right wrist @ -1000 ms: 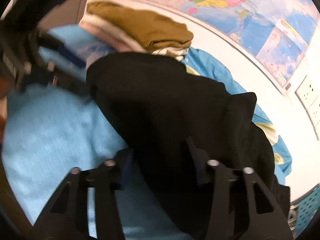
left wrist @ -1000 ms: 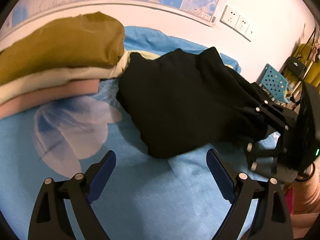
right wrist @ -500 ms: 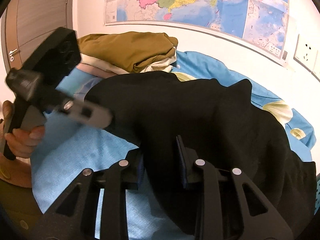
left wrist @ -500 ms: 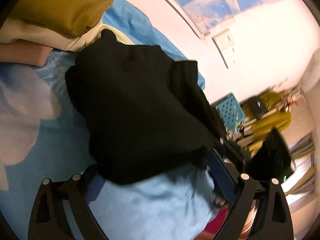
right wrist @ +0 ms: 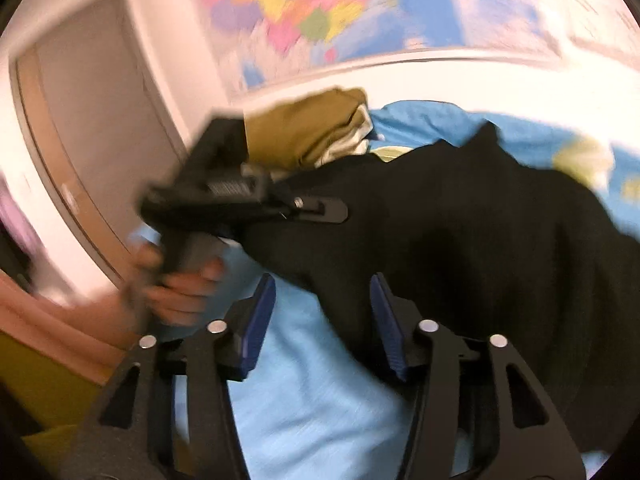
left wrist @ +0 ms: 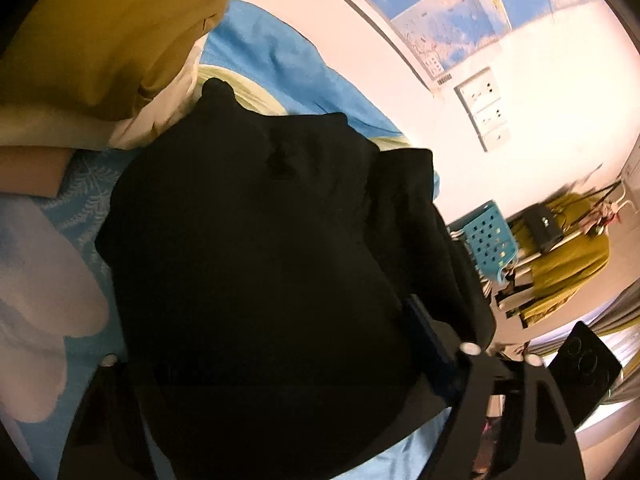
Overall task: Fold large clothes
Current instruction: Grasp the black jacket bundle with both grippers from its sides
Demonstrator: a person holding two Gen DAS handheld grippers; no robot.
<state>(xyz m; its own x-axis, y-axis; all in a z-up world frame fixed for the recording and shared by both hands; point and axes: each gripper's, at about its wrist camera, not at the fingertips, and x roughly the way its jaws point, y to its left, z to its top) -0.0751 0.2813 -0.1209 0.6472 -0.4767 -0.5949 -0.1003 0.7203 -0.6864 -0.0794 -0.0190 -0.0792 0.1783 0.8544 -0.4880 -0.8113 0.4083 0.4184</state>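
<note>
A folded black garment (left wrist: 260, 248) lies on the blue bedsheet (left wrist: 280, 64). My left gripper (left wrist: 272, 364) is pushed in around its near edge, jaws wide apart, cloth lying between and over the fingers. In the right wrist view the black garment (right wrist: 480, 232) fills the right half. My right gripper (right wrist: 320, 320) is open, its blue pads (right wrist: 256, 320) apart, the garment's near edge between them but not pinched. The left gripper's body (right wrist: 240, 200) shows at the garment's left edge, held by a hand.
A stack of folded clothes, olive on top (left wrist: 100, 32), stands at the bed's far left, beside the black garment; it also shows in the right wrist view (right wrist: 304, 132). A wall with a map and sockets is behind. A blue perforated basket (left wrist: 492, 240) stands off the bed's right.
My left gripper has moved forward onto the black garment, which now covers its fingers. My right gripper, shut on the garment half a second ago, has opened and swung left.
</note>
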